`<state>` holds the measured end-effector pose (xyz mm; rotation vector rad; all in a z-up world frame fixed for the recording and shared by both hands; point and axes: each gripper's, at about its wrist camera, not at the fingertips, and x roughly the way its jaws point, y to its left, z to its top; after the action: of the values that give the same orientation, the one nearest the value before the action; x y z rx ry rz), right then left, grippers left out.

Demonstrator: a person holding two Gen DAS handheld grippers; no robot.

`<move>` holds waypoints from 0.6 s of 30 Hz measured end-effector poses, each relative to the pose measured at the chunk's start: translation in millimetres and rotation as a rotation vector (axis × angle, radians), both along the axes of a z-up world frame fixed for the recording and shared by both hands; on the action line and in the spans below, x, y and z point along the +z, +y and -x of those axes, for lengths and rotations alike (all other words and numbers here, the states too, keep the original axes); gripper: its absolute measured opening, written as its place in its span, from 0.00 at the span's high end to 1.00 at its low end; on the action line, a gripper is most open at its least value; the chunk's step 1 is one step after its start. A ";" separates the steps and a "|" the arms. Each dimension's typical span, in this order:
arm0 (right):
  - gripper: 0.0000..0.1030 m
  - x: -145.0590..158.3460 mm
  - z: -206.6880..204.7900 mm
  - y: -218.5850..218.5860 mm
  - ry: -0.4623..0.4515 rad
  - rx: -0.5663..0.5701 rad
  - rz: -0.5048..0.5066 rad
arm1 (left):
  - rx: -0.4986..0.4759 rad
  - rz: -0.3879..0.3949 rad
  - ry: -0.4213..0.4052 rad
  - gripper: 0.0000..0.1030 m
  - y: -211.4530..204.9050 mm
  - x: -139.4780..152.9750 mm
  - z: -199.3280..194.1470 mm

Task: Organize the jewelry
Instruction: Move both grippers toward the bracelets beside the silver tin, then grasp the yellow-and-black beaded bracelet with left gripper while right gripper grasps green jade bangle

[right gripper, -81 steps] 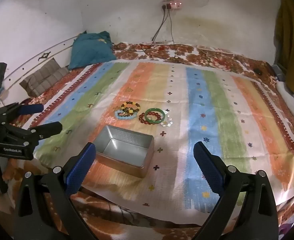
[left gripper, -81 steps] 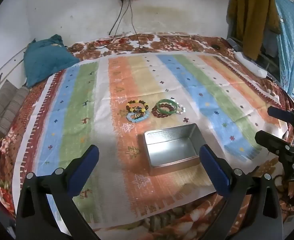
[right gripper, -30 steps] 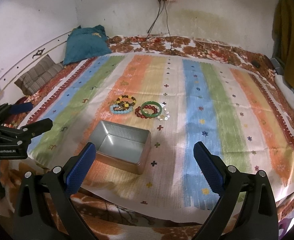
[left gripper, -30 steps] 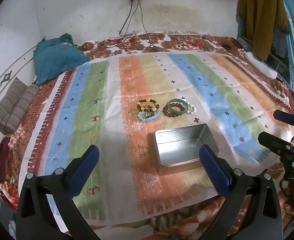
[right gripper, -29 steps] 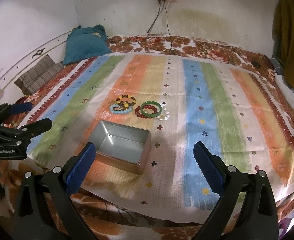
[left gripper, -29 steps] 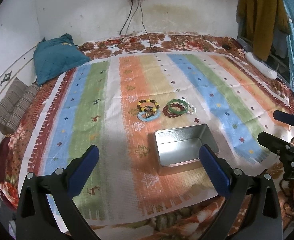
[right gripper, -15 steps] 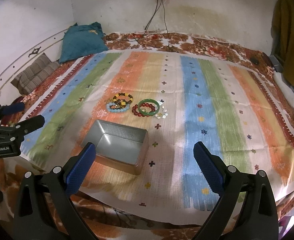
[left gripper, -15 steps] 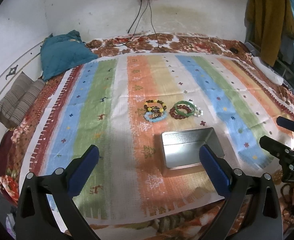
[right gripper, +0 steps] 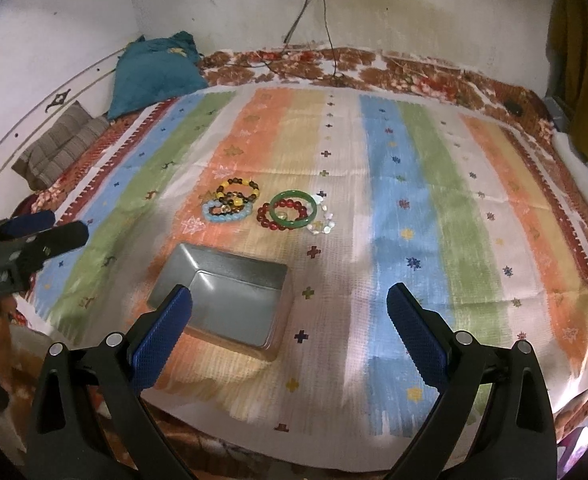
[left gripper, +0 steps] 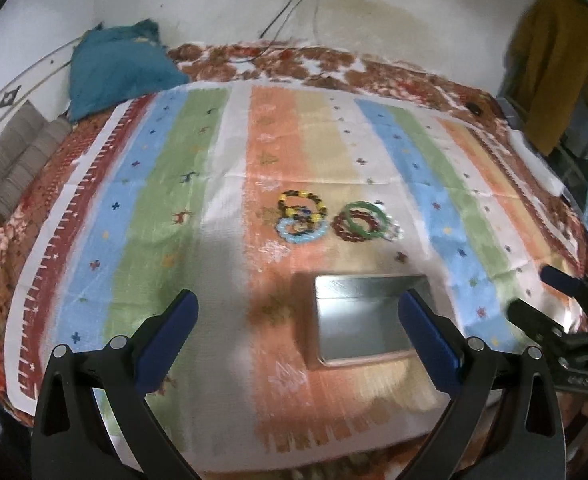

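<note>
Several bracelets lie on the striped cloth [right gripper: 414, 168]: a yellow-and-dark bead bracelet [right gripper: 238, 189] over a pale blue one [right gripper: 227, 213], and a green bangle [right gripper: 293, 209] over red beads [right gripper: 271, 218], with small white beads [right gripper: 323, 222] beside. The same pile shows in the left wrist view, bead bracelet [left gripper: 302, 206] and green bangle [left gripper: 363, 222]. An empty metal tin [right gripper: 224, 298] [left gripper: 364, 320] sits nearer than the pile. My left gripper [left gripper: 302, 328] and right gripper [right gripper: 288, 320] both stand open above the bed's near edge, holding nothing.
A teal pillow [right gripper: 154, 72] and grey folded cloth [right gripper: 58, 142] lie at the far left by the wall. Cables [right gripper: 314, 12] hang from a wall socket. A mustard garment [left gripper: 558, 68] hangs at right. The bed's floral sheet [right gripper: 374, 64] borders the cloth.
Both grippers have moved forward and lower toward the bed; the tin and bracelets now appear larger and closer. Jaws stay open. Nothing on the cloth has moved.
</note>
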<state>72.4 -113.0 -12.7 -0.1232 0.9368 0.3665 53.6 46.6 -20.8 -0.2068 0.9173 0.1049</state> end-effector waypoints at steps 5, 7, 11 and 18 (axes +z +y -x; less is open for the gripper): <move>0.04 -11.4 -16.7 1.3 0.061 -0.001 -0.006 | 0.010 -0.028 0.018 0.05 2.2 -5.5 -20.3; 0.04 -13.0 -23.2 2.2 0.066 -0.004 -0.004 | 0.019 -0.041 0.022 0.05 4.3 -6.1 -28.7; 0.04 -13.4 -33.4 2.7 0.069 -0.010 -0.021 | 0.040 -0.061 0.032 0.05 9.2 -9.5 -43.2; 0.04 -15.3 -52.6 7.4 0.070 -0.008 -0.013 | 0.018 -0.142 0.005 0.05 7.9 -15.5 -64.1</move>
<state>125.0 -105.6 -28.0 -0.0947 1.0039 0.3713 117.7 54.5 -36.3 -0.0835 0.9088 0.1863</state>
